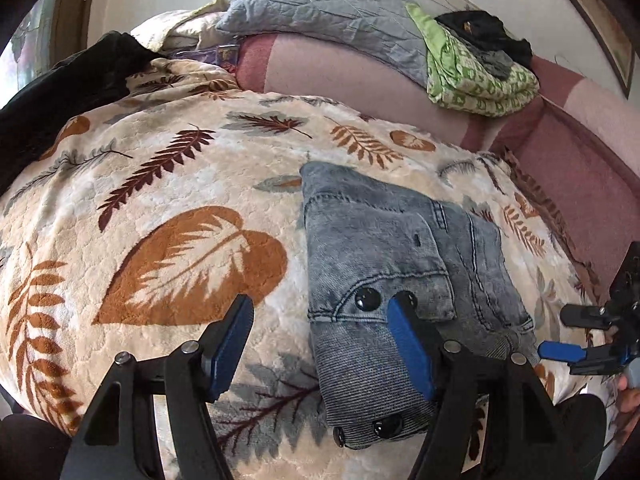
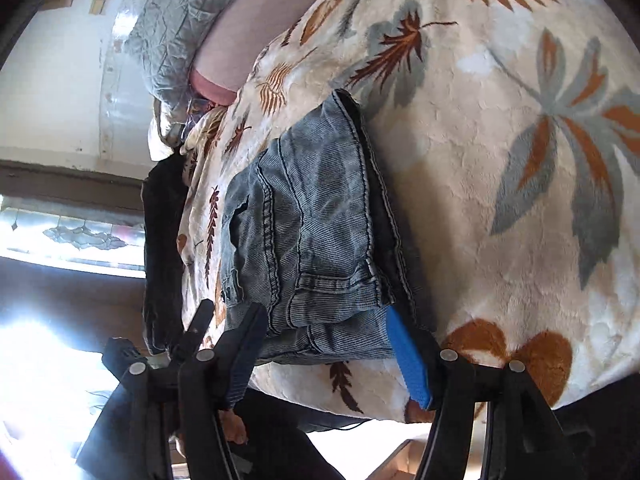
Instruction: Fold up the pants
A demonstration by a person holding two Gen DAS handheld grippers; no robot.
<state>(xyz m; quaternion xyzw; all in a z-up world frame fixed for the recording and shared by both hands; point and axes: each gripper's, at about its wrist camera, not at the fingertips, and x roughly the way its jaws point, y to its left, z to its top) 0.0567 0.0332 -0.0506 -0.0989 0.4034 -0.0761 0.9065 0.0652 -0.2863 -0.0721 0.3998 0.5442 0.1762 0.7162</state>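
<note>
- Cream fuzzy blanket with brown and grey leaf shapes [image 1: 192, 184] covers most of the bed, and the pants lie on it.
- Pink sofa back [image 1: 344, 80] runs along the far side, behind the blanket.
- Grey quilted pillow [image 1: 320, 12] rests on top of the sofa back.
- Black cloth [image 1: 60, 92] is bunched up at the far left edge of the blanket.
- Green patterned cloth [image 1: 480, 84] sits in a heap at the far right, with a dark thing on top.
- Folded grey-blue jeans with black buttons [image 1: 384, 264] lie in a small stack on the near right part of the blanket.
- Left claw [image 1: 320, 344] has its jaws wide apart and holds nothing; one blue finger is over the jeans, the other over the blanket.
- Right claw [image 2: 328, 352] is wide apart too, at the near edge of the jeans, and grips nothing.
</note>
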